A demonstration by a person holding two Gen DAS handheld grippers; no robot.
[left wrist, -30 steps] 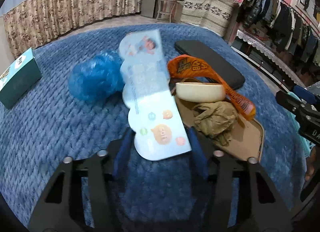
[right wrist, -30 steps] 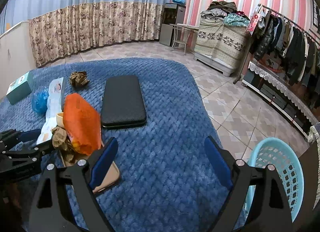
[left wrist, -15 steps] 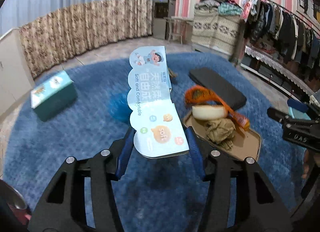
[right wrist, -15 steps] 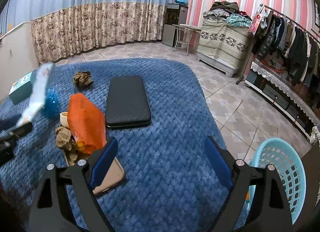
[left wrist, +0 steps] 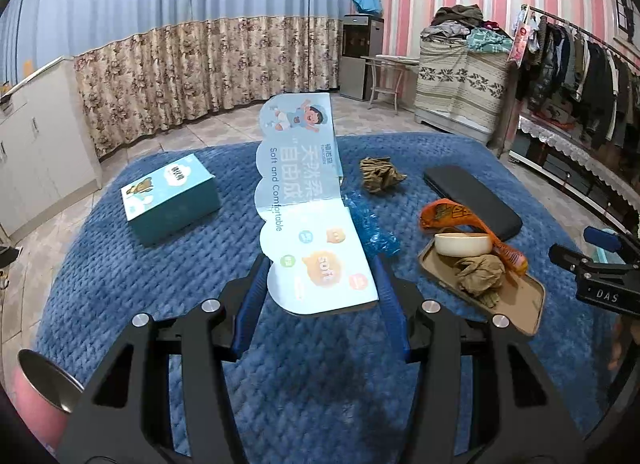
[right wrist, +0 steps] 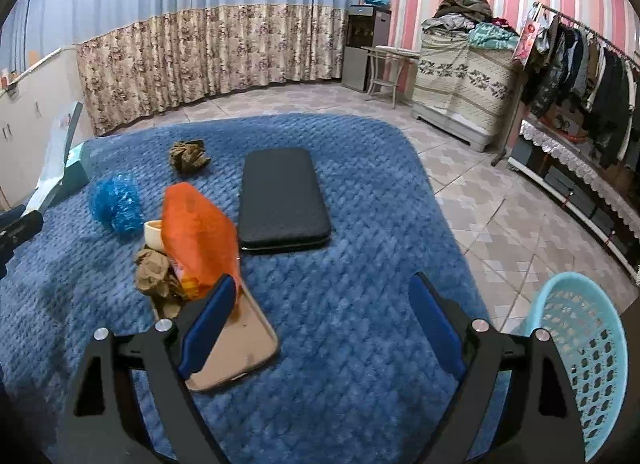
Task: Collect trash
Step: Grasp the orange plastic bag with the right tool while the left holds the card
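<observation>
The left gripper (left wrist: 320, 284) stood clamped on the near end of one long, pale-blue cardboard sleeve (left wrist: 304, 199), the pads pressed on its two long edges; the sleeve was lifted clear of the blue quilted blanket (left wrist: 120, 264), its long axis running straight away from the gripper and rising toward the curtains, the cartoon-child end farthest off; from the right wrist it showed edge-on at the far left (right wrist: 56, 155), tilted upward. The right gripper (right wrist: 320, 324) hung wide apart over the blanket with nothing between its blue pads (right wrist: 208, 320).

Nearest on the blanket lay one tan tray (left wrist: 524, 304); on it I counted one crumpled brown paper wad (left wrist: 480, 276), one cream bowl (left wrist: 462, 244) and one orange wrapper (left wrist: 452, 215) draped across the bowl and the tray's rim. A second brown wad (left wrist: 380, 173) lay farther back on the blanket by itself, so two in all. One crumpled blue plastic bag (right wrist: 116, 203) sat just beside the tray's far end; one black flat case (right wrist: 282, 199) lay alongside the wrapper, its long axis pointing away from the grippers; one teal tissue box (left wrist: 170, 197) rested well off to the left. One light-blue perforated basket (right wrist: 580, 356) stood on the tiled floor off the blanket's right side.
</observation>
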